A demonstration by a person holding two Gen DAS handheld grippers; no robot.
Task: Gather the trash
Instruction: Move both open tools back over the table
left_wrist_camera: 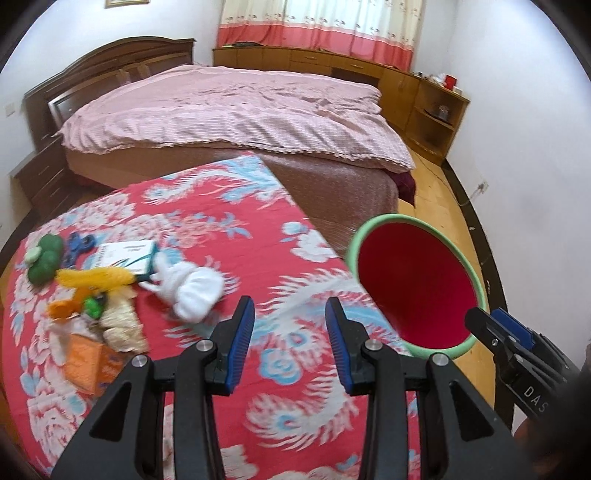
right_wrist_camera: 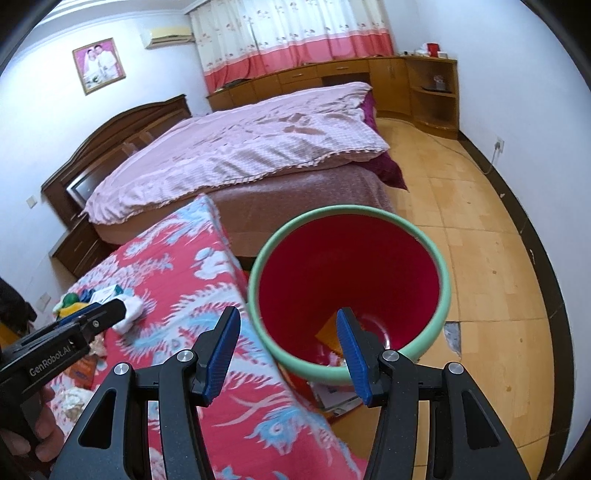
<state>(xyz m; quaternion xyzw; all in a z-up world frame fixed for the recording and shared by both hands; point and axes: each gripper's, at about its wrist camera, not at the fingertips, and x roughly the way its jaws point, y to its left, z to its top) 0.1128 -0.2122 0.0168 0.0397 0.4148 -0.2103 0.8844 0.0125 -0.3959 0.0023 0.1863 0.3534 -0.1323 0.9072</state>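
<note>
Bedroom; red floral-clothed table [left_wrist_camera: 288, 369] beside a pink-quilted bed [left_wrist_camera: 236, 110]. Left gripper [left_wrist_camera: 290, 325] spread wide, empty, over the cloth. Right gripper [right_wrist_camera: 288, 339] also wide, empty, at the rim of the green-rimmed red bin [right_wrist_camera: 441, 273]. Ahead-left of the left jaws: crumpled white tissue [left_wrist_camera: 192, 291], then yellow wrapper [left_wrist_camera: 96, 278] and orange packet [left_wrist_camera: 92, 365]. Tissue looks light, soft, compressible; judge a pinch across its bulk.

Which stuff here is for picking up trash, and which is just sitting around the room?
For the job:
left claw, open
right claw, open
red bin with green rim
white crumpled tissue
orange packet
yellow wrapper

Just there:
bed with pink quilt
curtains
wooden cabinets
framed photo
</note>
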